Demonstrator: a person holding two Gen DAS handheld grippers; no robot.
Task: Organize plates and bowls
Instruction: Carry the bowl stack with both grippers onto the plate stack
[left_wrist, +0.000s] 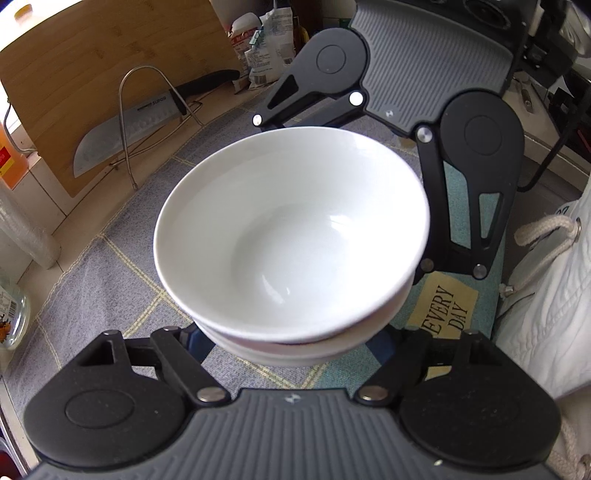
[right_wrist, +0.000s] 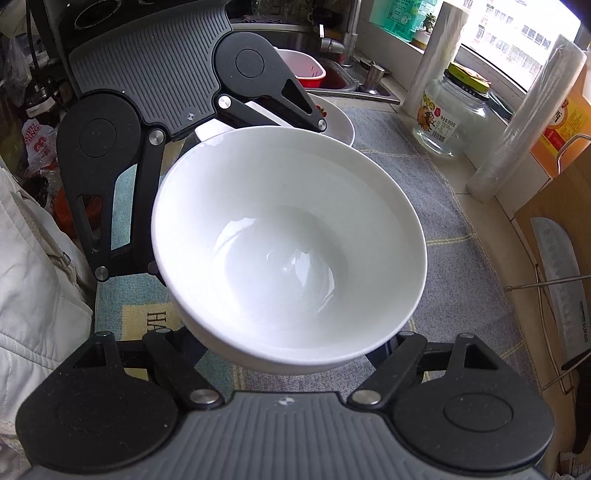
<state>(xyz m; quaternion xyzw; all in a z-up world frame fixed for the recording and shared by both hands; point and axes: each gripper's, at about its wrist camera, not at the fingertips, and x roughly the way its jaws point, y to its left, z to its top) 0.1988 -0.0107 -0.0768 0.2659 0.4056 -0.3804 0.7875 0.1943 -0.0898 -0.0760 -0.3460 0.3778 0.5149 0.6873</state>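
A stack of white bowls (left_wrist: 291, 236) fills the middle of both views, the top bowl (right_wrist: 288, 243) nested in at least one more below it. The stack is above a grey checked mat (left_wrist: 110, 280). My left gripper (left_wrist: 291, 354) reaches under the near side of the stack, and the bowls hide its fingertips. My right gripper (right_wrist: 284, 354) does the same from the opposite side, fingertips hidden too. Each gripper shows in the other's view, at the far rim of the stack. A white dish with a red pattern (right_wrist: 338, 120) lies behind the left gripper.
A bamboo cutting board (left_wrist: 92, 74) and a cleaver (left_wrist: 122, 136) in a wire rack stand at the wall. A glass jar (right_wrist: 448, 114), film rolls (right_wrist: 524, 122), a sink with a red-and-white basin (right_wrist: 306, 68), and white cloth (left_wrist: 554, 295) border the mat.
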